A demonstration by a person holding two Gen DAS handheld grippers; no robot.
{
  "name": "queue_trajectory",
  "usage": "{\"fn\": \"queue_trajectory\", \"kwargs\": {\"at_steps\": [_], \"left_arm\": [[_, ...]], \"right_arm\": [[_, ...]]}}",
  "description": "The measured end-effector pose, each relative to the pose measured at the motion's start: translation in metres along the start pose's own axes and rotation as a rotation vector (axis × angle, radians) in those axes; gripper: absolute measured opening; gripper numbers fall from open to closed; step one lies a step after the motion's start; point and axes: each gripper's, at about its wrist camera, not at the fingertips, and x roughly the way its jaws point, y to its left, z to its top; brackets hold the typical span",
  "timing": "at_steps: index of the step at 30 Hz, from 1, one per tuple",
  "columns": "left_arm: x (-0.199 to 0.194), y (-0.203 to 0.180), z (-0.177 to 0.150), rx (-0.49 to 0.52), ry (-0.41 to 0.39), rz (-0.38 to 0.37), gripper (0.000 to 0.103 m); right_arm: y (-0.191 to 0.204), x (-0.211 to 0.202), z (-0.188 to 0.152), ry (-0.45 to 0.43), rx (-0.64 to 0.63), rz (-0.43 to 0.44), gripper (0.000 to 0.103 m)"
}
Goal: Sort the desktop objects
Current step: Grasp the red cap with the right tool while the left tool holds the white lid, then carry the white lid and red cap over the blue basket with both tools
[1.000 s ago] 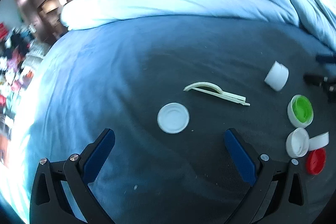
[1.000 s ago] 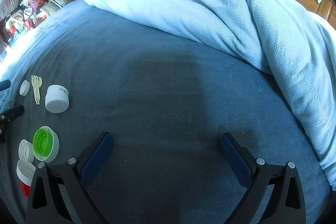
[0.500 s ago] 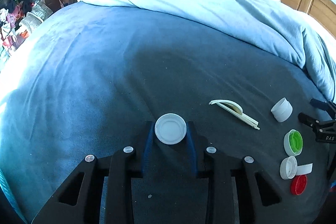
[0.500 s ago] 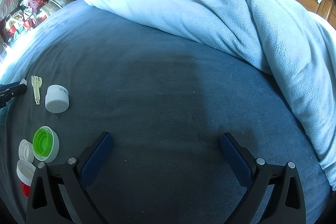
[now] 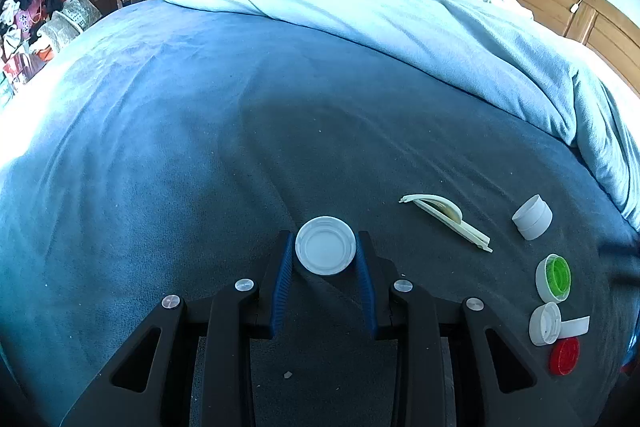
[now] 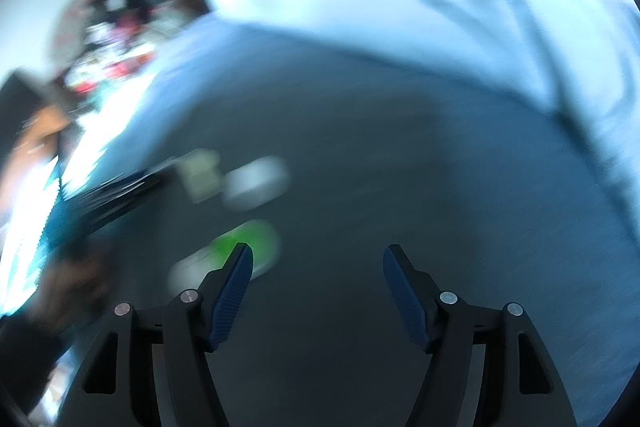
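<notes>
Bedding fills both views: a dark blue blanket (image 5: 168, 131) below, a pale quilt (image 5: 400, 27) across the top. Low centre in the left view, the left gripper (image 5: 325, 247) is clamped on a flat white lid (image 5: 325, 245). At right lie a cream clip (image 5: 448, 219) and a green-lined cap (image 5: 554, 277). The right gripper (image 6: 318, 259), its view blurred, has just been closing, jaws still apart around nothing.
</notes>
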Motion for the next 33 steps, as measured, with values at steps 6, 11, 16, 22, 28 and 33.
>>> {"fn": "queue_trajectory", "kwargs": {"at_steps": [6, 11, 16, 22, 28, 33], "left_arm": [[0.001, 0.003, 0.000, -0.018, 0.000, -0.024, 0.027], [0.001, 0.004, 0.000, -0.018, -0.001, -0.024, 0.027], [0.001, 0.002, 0.001, -0.014, 0.001, -0.020, 0.027], [-0.012, -0.003, -0.001, -0.003, -0.024, 0.018, 0.025], [-0.096, 0.002, -0.008, -0.096, -0.085, 0.037, 0.025], [-0.178, 0.017, -0.021, -0.105, -0.123, 0.136, 0.025]], "right_arm": [[0.048, 0.008, -0.045, 0.073, -0.082, 0.039, 0.048], [0.075, 0.026, -0.053, 0.023, -0.178, -0.085, 0.047], [0.076, 0.041, -0.050, 0.003, -0.172, -0.135, 0.047], [0.081, 0.024, -0.040, -0.020, -0.153, -0.097, 0.033], [0.118, -0.024, -0.016, -0.131, -0.199, -0.096, 0.033], [0.163, -0.048, 0.001, -0.194, -0.241, -0.068, 0.033]]}}
